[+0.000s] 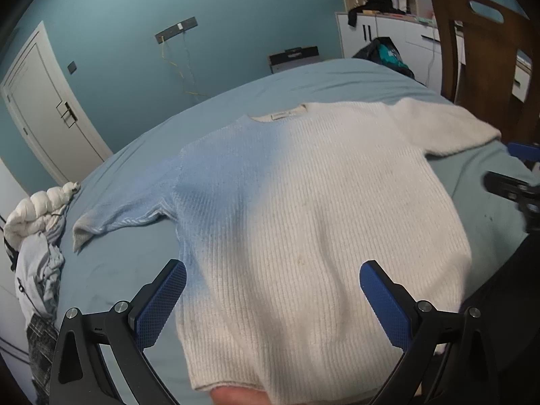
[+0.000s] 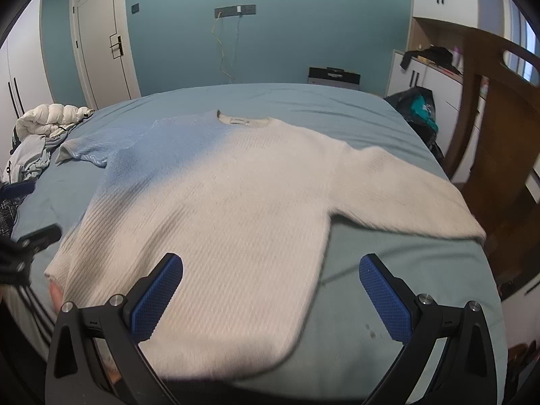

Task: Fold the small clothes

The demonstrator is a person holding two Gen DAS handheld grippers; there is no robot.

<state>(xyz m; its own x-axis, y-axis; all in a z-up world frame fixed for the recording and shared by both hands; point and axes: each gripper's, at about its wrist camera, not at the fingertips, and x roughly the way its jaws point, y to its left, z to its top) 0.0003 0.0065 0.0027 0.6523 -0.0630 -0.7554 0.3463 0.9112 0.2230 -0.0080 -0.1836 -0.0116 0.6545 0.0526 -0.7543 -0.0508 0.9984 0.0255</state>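
Observation:
A knit sweater [image 1: 303,202], white fading to light blue on its left side, lies flat and face up on the blue bed [image 1: 118,270], collar at the far end and both sleeves spread out. It also shows in the right wrist view [image 2: 219,209]. My left gripper [image 1: 273,270] is open and empty, hovering over the sweater's hem at the near edge. My right gripper [image 2: 270,263] is open and empty, over the sweater's lower right corner. Each gripper shows at the edge of the other's view: the right gripper [image 1: 516,182] and the left gripper [image 2: 30,222].
A pile of white and grey clothes [image 1: 37,229] lies at the bed's left edge. A wooden chair [image 1: 486,50] stands right of the bed, with a dark bag [image 1: 384,54] and white cabinets [image 1: 398,37] behind. A door [image 1: 44,114] is far left.

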